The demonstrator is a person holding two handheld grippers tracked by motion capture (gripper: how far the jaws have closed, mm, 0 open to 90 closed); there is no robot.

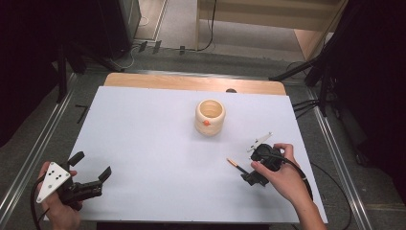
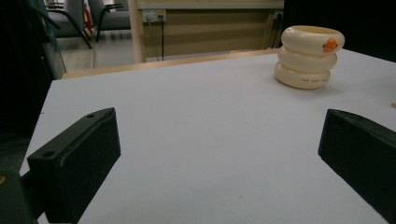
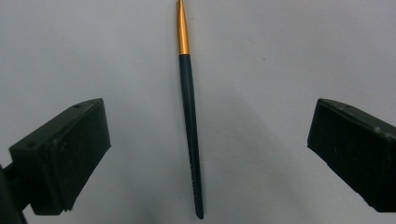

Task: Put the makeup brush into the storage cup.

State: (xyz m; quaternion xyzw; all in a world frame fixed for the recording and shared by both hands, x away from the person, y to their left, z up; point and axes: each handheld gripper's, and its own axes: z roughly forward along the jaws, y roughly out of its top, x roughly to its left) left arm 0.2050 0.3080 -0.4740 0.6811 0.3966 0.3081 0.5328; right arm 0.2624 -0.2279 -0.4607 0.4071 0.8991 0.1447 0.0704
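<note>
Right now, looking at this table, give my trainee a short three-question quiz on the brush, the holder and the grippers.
1. True or false: the right gripper is clamped on the paintbrush.
2. Which stands closer to the cream ringed holder? A) left gripper B) right gripper
3. Fill in: the paintbrush lies flat on the white ____.

Key:
1. False: its fingers stand wide open, either side of the brush, not touching it.
2. B
3. table

Dark, gold-ferruled brush [image 3: 191,135] flat on white table [image 3: 280,56], between wide-apart jaws
</note>
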